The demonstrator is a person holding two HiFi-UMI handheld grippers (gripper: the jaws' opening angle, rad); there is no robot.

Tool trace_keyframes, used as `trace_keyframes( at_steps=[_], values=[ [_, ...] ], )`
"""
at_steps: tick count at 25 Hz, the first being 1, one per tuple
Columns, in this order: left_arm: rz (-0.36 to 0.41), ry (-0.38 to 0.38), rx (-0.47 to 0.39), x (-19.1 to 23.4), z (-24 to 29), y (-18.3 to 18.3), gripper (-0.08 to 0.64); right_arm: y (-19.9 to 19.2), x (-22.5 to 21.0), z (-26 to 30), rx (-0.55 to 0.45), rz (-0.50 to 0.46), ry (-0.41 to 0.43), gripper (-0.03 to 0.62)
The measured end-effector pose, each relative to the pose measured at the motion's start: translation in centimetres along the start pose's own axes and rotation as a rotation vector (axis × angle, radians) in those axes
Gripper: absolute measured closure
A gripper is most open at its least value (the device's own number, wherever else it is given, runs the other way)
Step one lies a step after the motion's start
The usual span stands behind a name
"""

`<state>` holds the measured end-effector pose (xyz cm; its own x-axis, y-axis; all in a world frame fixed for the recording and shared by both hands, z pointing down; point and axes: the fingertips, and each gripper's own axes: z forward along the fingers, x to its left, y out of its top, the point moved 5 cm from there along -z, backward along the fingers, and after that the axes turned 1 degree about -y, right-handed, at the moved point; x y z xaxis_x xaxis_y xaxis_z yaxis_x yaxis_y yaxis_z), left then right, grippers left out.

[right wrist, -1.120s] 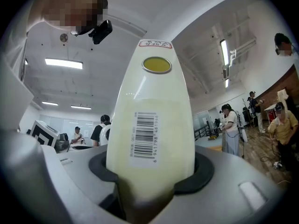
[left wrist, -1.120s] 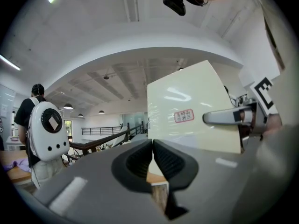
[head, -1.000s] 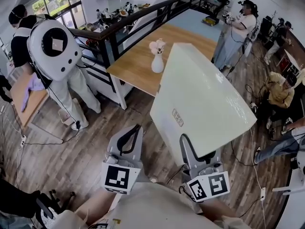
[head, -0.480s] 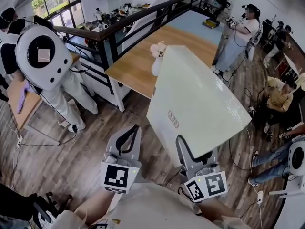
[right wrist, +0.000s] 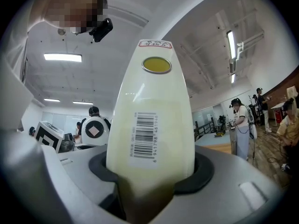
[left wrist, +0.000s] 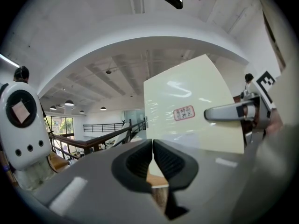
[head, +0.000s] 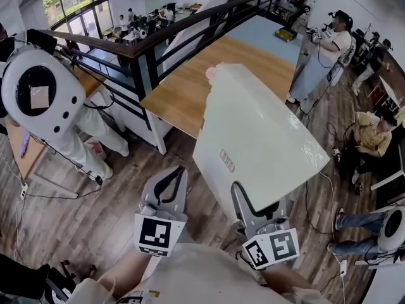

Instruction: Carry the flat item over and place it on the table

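The cream flat board (head: 259, 138) is held in the air above the wood floor, its far end towards the wooden worktop (head: 183, 87). The right tongs (head: 253, 202) point level and are clamped on the board's near edge. The left tongs (head: 169, 185) are level alongside, pressed together with nothing between them.

Beyond the flat board (head: 259, 132) in the right gripper (head: 252, 202), the table (head: 183, 87)
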<state>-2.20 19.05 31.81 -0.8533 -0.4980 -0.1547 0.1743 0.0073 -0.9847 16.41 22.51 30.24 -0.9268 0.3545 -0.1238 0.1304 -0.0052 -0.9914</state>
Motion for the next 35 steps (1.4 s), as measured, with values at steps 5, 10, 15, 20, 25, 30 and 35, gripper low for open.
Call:
trace_keyframes(
  at_steps=[5,10,15,20,25,30,35],
  values=[
    [-0.013,-0.001,0.01,3.5,3.6,0.0,0.555,0.1,-0.4,4.9,0.019,-0.003,0.002,0.301],
    [-0.026,-0.008,0.021,8.2,8.0,-0.2,0.555,0.3,-0.6,11.0,0.036,0.008,-0.008,0.301],
    [-0.012,-0.031,0.037,12.7,12.2,-0.3,0.555,0.7,-0.9,17.1,0.042,0.018,-0.025,0.301],
    [-0.008,-0.059,0.04,16.2,15.9,-0.6,0.555,0.9,-1.3,22.1,0.03,0.018,-0.049,0.301],
    [-0.021,-0.095,0.037,19.5,18.3,-0.7,0.555,0.9,-1.0,26.1,0.021,0.012,-0.066,0.301],
    [-0.023,-0.091,0.032,23.8,19.8,-1.0,0.555,0.7,0.1,29.8,0.021,0.015,-0.081,0.301],
    [-0.018,-0.098,0.034,26.4,21.1,-1.7,0.555,0.3,0.7,32.3,0.029,0.012,-0.096,0.301]
  ],
)
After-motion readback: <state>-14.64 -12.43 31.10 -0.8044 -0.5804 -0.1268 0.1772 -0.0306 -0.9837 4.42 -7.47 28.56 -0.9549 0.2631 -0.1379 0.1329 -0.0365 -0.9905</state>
